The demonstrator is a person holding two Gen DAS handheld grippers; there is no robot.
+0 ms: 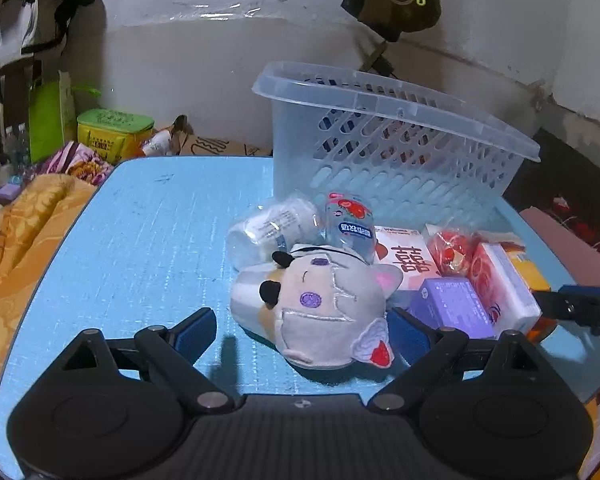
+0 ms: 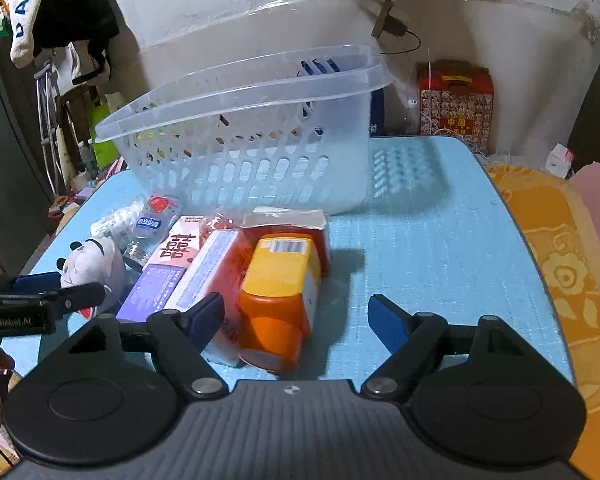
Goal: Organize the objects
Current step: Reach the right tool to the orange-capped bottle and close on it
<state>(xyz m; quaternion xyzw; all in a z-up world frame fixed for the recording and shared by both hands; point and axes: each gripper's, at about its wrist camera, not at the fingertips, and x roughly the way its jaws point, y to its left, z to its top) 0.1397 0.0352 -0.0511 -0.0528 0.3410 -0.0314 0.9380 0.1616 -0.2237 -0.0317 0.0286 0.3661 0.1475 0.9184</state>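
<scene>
Both tools are spread wide and hold nothing. The left tool (image 1: 300, 328) sits low over the blue worktop (image 1: 140, 240) w/ the plush cat (image 1: 320, 300) right between its two blue pads, so it looks lined up to grab the toy next. The right tool (image 2: 296, 320) has the orange bottle (image 2: 280, 300) lying on its side between its pads, nearer the 9 o'clock pad, prob. for the same reason.

The things to tidy lie in one bunch at the front of the clear basket (image 1: 380, 148), which stands at 12 o'clock, open side up, ready to take them. In the left view, a water bottle (image 1: 350, 220) and a clear plastic cup (image 1: 268, 228) lie at 12 o'clock from the cat. At 3 o'clock from the cat are a purple box (image 1: 452, 308), a white box w/ red letters (image 1: 408, 260) and a red-and-white pack (image 1: 504, 288), all touching. I can't see anything in the basket yet, so the job looks just begun.
</scene>
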